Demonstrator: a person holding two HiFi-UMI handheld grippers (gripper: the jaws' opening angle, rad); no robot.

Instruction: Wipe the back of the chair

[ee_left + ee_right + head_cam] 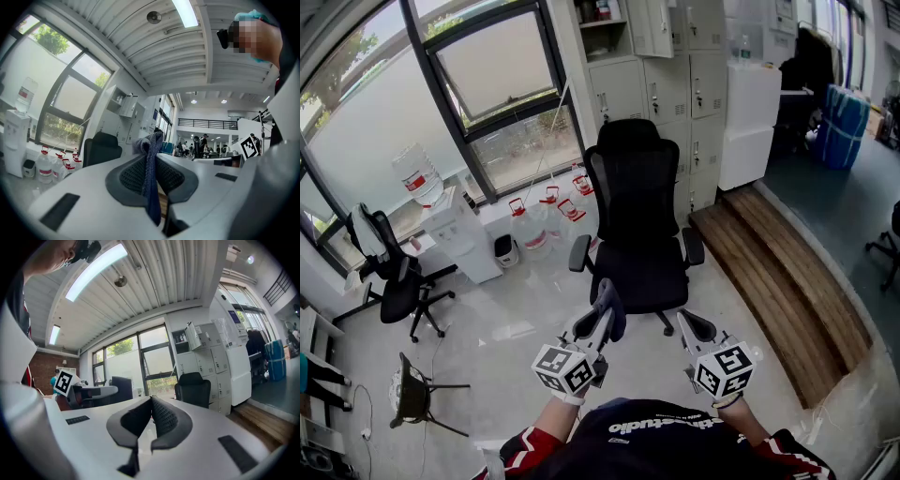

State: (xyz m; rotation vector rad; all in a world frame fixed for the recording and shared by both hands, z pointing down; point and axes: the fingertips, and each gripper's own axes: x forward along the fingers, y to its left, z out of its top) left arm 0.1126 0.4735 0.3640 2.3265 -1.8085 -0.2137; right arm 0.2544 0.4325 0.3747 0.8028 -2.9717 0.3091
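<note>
Pinched in the left claw (602, 314), between dark ribbed pads: a grey-blue fabric cloth (151, 183), bunched above the tips and hanging loose below them. Pressed together tip to tip on nothing: the right claw (151, 403), held level beside the left. Ahead of both, well apart and untouched: the black mesh-backed office chair (639, 202) on the pale floor (534, 300), seat and armrests turned toward the claws, backrest on the far side toward the grey metal lockers (675, 66). Judged as the approach stage, with no wiping begun. Probably calls for reaching over the seat, or going round, with only the front face of the backrest turned this way. Risks from here: swivelling or rolling away under wiping pressure, likely on castors and braced by nothing, so worth steadying with the empty right claw; losing the cloth from a narrow pinch when dragged across mesh; snagging an armrest on the way round; knocking over the clear water jugs with red caps (548, 211) standing close to the chair's left by the window.
</note>
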